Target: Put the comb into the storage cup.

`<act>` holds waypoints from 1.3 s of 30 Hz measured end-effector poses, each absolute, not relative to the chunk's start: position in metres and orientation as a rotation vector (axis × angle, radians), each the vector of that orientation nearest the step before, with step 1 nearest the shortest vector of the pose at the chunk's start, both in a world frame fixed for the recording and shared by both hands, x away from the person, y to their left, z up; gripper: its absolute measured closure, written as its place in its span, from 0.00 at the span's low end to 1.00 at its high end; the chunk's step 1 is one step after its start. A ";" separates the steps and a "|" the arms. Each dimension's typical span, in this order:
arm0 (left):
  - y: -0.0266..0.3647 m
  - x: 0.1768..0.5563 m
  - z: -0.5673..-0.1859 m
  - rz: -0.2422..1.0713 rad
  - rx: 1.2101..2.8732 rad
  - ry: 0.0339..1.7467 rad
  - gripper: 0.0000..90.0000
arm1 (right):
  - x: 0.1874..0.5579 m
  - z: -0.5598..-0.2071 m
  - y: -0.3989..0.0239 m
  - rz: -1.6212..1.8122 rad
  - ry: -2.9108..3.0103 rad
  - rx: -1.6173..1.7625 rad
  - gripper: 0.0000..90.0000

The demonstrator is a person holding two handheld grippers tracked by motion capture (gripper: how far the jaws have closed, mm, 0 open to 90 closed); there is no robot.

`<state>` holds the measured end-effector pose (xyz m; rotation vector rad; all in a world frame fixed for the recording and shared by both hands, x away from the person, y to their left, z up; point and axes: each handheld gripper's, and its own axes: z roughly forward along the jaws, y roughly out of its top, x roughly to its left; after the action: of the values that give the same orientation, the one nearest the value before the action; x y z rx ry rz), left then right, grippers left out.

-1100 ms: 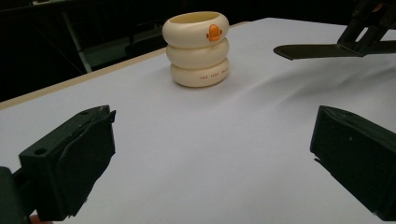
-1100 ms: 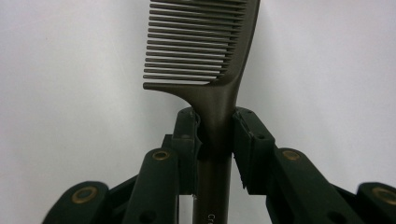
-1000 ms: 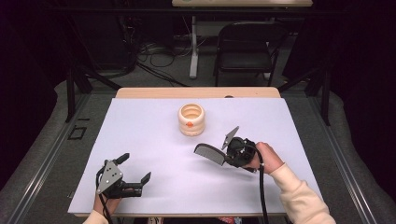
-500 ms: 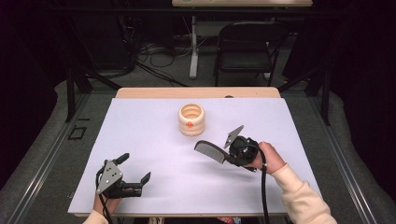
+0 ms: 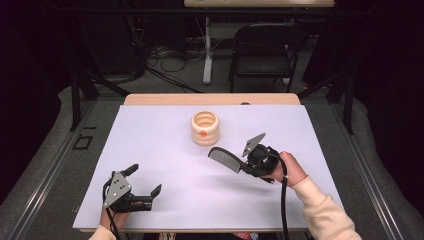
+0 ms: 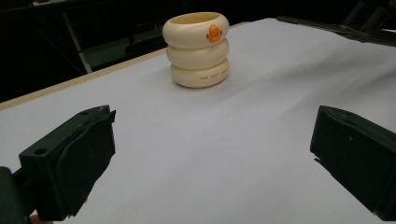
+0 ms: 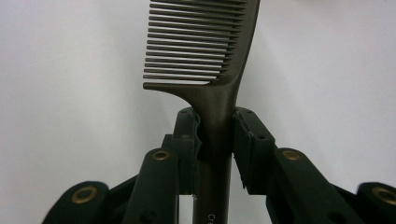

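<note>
The right claw (image 5: 248, 161) is clamped on the handle of a dark comb (image 5: 224, 159), its 2 jaws pressed against the handle just below where the teeth begin, as the right gripper view shows (image 7: 217, 140). In the high view the comb is held above the white worktop (image 5: 165, 145), teeth end pointing toward the left of that view, a little in front of and to the right of the cream ringed cup (image 5: 205, 127), well clear of it. The left claw (image 5: 145, 185) sits low at the near left of the worktop, spread wide and holding nothing; its own view looks across the bare surface to the cup (image 6: 198, 49). If the comb is meant for the cup, the main risk is the long toothed end: the grip is near the neck of a narrow, smooth handle, so a knock of the teeth against the cup's rim could pivot the comb in the jaws or twist it out. The cup looks light and stands free, with the left claw too far off to steady it, so a sideways nudge may tip or push it.
</note>
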<state>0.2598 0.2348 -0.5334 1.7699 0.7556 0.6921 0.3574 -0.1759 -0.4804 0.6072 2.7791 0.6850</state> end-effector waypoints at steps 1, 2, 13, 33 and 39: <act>0.235 0.260 -0.533 0.693 1.769 0.756 0.00 | 0.357 -0.480 -0.176 0.686 2.776 0.615 0.79; 0.235 0.260 -0.533 0.693 1.770 0.756 0.00 | 0.357 -0.480 -0.177 0.695 2.772 0.614 0.79; 0.235 0.260 -0.533 0.690 1.770 0.755 0.00 | 0.358 -0.479 -0.178 0.746 2.754 0.630 0.79; 0.234 0.261 -0.533 0.690 1.772 0.756 0.00 | 0.359 -0.478 -0.181 0.836 2.725 0.633 0.79; 0.234 0.261 -0.534 0.689 1.771 0.756 0.00 | 0.359 -0.477 -0.182 0.866 2.710 0.642 0.79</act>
<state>0.2609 0.2341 -0.5335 1.7709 0.7560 0.6890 0.3587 -0.1824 -0.4775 0.6423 2.7099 0.8663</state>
